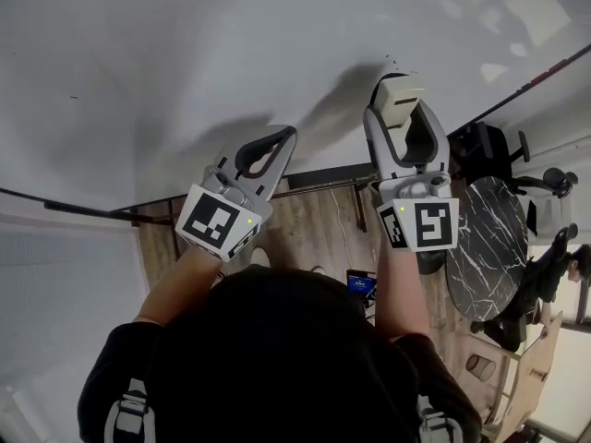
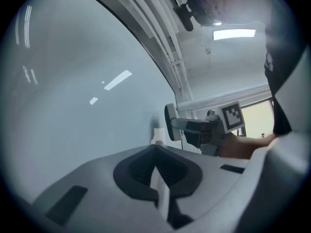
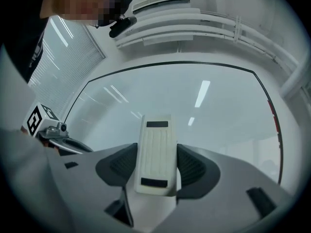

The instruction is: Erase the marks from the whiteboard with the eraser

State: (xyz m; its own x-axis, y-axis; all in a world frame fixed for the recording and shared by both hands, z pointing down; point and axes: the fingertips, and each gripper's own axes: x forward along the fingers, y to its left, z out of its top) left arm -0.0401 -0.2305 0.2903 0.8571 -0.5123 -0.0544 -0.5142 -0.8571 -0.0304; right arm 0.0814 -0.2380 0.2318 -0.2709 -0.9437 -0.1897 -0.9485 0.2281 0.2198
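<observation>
- L gripper is hovering in front of the whiteboard, jaws pressed together w/ nothing btwn them.
- R gripper is clamping the eraser, holding it up by the board's bottom edge; can't tell if it's touching.
- Tiny dark marks are sitting just above the eraser.

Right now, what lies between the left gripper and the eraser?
Nothing. In the head view, only bare whiteboard separates the left gripper from the eraser.
</observation>
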